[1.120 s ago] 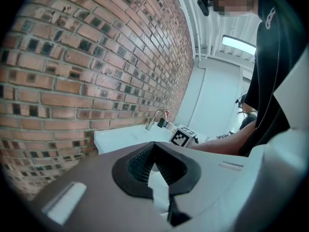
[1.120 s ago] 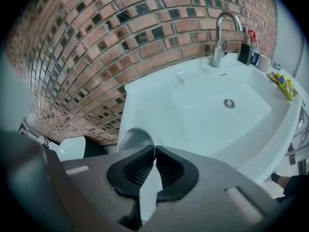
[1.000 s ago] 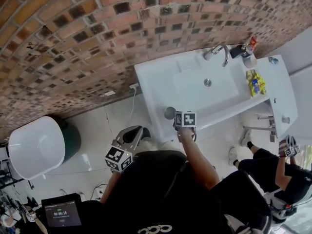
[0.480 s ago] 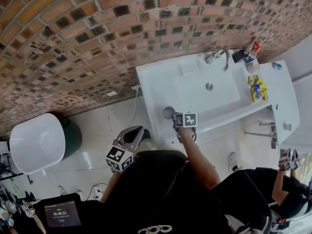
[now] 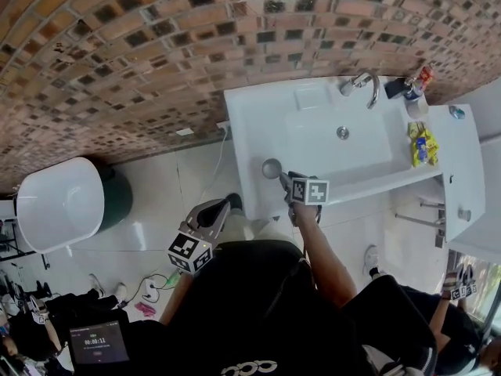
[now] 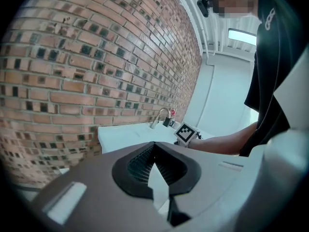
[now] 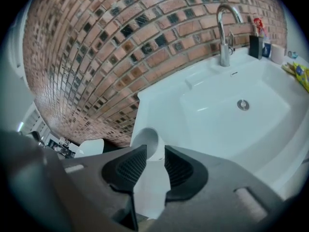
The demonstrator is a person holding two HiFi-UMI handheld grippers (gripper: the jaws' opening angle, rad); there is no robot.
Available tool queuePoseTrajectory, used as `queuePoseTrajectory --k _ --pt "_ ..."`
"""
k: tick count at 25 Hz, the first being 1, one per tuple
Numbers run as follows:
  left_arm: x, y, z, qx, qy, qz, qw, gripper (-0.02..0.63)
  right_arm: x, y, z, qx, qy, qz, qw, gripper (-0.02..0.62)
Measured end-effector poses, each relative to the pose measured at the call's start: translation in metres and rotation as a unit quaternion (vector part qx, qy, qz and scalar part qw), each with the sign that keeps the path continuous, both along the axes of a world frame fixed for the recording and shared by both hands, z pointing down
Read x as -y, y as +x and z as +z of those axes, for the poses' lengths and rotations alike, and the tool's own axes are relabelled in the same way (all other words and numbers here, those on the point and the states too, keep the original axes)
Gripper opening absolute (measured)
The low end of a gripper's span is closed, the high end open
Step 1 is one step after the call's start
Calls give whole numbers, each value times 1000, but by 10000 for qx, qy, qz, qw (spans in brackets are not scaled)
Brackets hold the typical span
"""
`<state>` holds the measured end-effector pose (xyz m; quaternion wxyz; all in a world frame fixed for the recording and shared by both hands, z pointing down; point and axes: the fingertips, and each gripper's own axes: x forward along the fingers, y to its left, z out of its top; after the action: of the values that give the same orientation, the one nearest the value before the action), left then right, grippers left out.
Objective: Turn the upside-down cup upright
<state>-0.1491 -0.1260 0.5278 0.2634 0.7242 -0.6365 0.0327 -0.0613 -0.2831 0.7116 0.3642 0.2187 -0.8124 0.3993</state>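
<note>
I judge the turn done; the cup (image 5: 272, 168) seems mouth-up on the near left corner of the sink counter (image 5: 250, 124); my right gripper (image 7: 150, 149) is released, its jaws just been opening, cup just past their tips; left gripper (image 6: 155, 144) clenched, empty.

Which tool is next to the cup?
The right tool, at the sink's edge; its empty jaws have just been opening, the cup just beyond. The left tool hangs over the floor.

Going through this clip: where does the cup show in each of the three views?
Head view: cup near centre, on the sink rim's front left corner.
Left gripper view: not visible.
Right gripper view: cup lower centre-left, on the same rim.
Shared landmark: faucet.
</note>
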Motion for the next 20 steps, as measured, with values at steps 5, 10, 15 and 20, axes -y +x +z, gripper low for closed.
queuePoseTrajectory --k 5,10,15,20 --pt "-25 25 16 -155 -295 -102 9994 15 -4 20 -26 452 534 -67 9975 96" --pt "-40 47 21 -177 -323 3 9993 15 -20 42 -30 747 529 -64 9958 53" --pt "-60 55 15 -116 -156 272 9994 15 -59 62 -32 872 345 17 9956 8" --pt "-105 52 7 -61 105 489 9987 15 -107 64 -55 1064 637 -5 9923 4"
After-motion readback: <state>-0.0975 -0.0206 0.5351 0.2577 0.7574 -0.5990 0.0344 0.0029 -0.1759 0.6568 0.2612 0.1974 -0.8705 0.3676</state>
